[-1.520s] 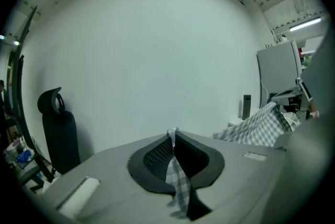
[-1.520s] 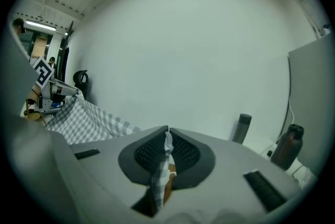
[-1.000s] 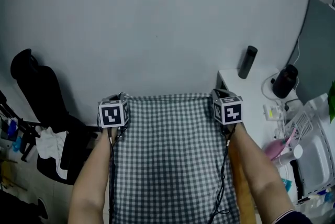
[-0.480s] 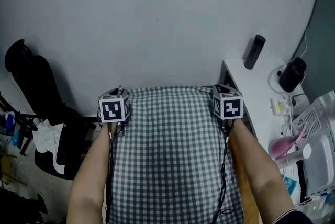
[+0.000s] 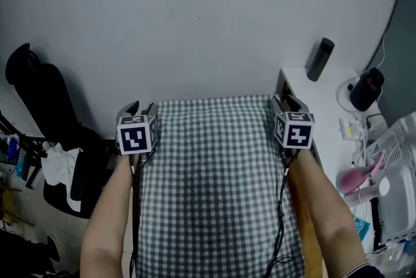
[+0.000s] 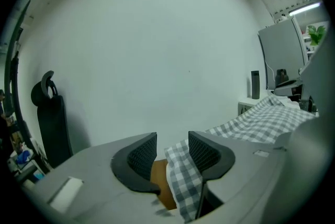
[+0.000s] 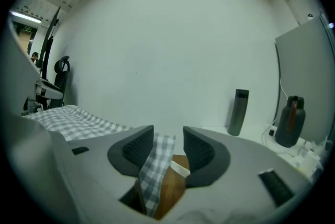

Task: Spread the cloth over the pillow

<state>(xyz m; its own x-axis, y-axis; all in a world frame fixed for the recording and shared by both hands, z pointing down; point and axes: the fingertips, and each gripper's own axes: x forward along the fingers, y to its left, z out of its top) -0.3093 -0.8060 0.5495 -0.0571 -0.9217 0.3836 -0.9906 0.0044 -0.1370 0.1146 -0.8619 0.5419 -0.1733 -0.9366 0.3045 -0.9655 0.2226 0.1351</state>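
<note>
Most of the cloth (image 5: 208,205) is laid flat over the hidden pillow. At its far corners the left gripper (image 6: 171,150) and right gripper (image 7: 168,150) have just been opened wide, with cloth loose between the jaws. Release is judged in hand; next, both should be drawn clear without dragging it.

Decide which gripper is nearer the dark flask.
Right. The right gripper sits just short of the flask; the left gripper is across the checked cloth. Both have just been opening, cloth between jaws.
</note>
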